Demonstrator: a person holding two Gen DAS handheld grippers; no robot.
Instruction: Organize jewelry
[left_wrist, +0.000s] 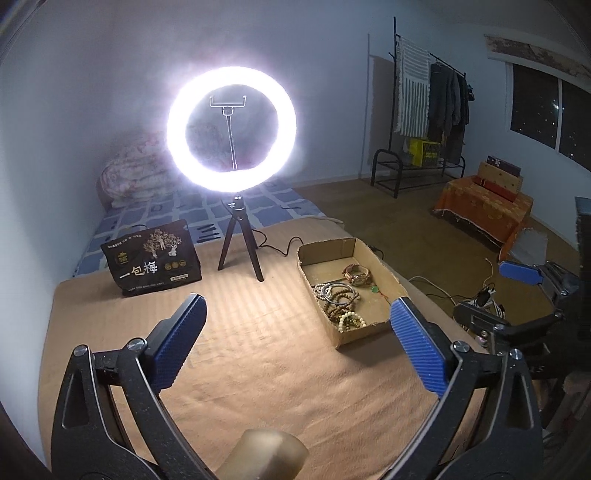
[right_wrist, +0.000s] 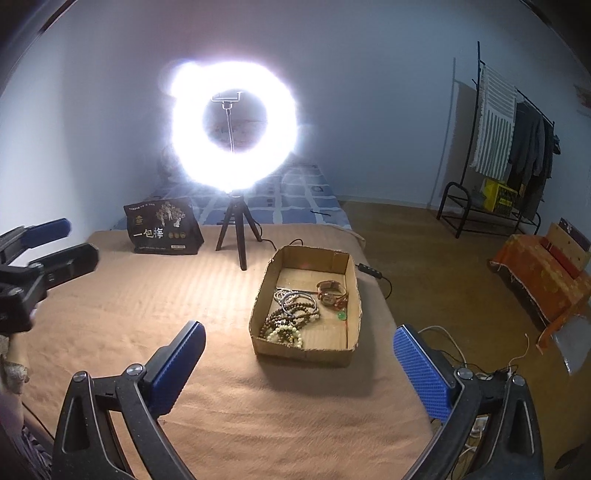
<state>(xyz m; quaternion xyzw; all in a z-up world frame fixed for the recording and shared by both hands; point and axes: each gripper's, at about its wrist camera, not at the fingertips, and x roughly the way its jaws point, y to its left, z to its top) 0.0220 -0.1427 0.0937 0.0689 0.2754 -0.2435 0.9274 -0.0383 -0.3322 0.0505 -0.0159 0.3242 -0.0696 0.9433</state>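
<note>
Cardboard box (right_wrist: 347, 280) holding bead bracelets (right_wrist: 291, 317) and a watch (right_wrist: 332, 293), on the tan-covered counter (right_wrist: 184, 295) ahead of the right tongs (right_wrist: 299, 347) and ahead-right of the left tongs (left_wrist: 295, 321), both spread wide and empty.

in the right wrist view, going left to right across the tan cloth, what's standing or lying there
left gripper → black snack bag → ring light tripod → cardboard box, with the bead bracelets and then the watch inside it
</note>
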